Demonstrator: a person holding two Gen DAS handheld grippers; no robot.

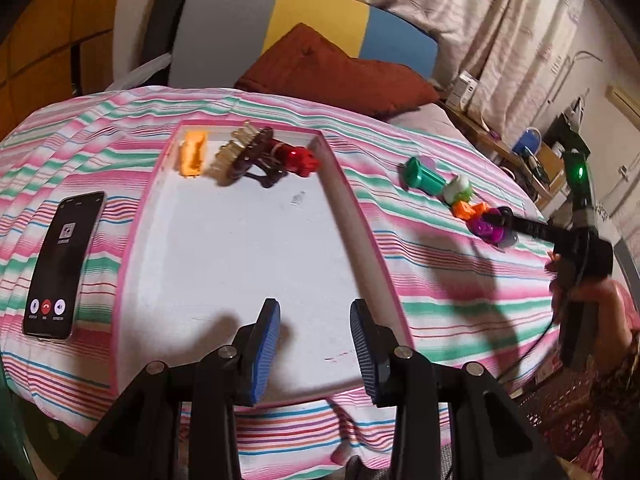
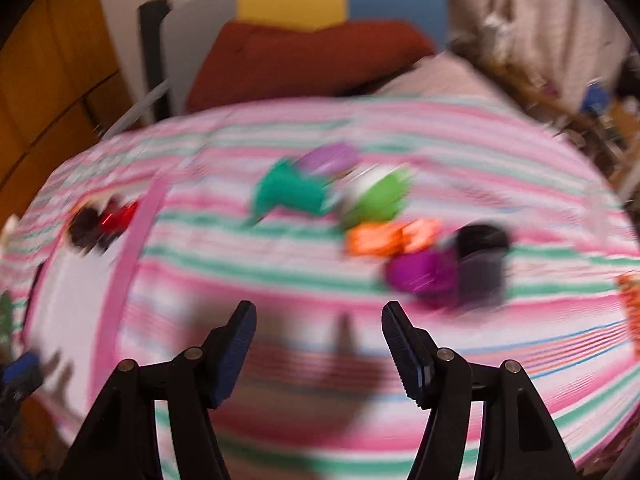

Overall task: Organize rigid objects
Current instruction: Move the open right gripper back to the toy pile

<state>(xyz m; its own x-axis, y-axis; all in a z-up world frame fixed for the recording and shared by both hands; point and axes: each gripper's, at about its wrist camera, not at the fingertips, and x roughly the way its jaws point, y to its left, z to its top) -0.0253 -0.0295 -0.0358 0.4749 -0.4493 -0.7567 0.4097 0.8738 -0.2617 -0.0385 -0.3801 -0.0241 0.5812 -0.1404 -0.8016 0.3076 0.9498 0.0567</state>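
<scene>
Striped bedding [image 1: 420,280] covers the surface, and a white tray [image 1: 240,248] with a pink rim lies on it as the landmark. At the tray's far end sit an orange piece [image 1: 193,154], a brown comb-like clip [image 1: 248,152] and a red toy [image 1: 298,160]. Right of the tray a loose cluster waits: green cylinder [image 1: 424,176], orange clip [image 1: 470,211], purple piece [image 1: 486,229]. The left gripper [image 1: 316,344] hovers over the tray's near end, partly open and empty. The right gripper [image 2: 320,352] stands wider, also empty; its view is blurred, so aim at that crowded cluster looks uncertain, and it may pinch two pieces or knock one away.
</scene>
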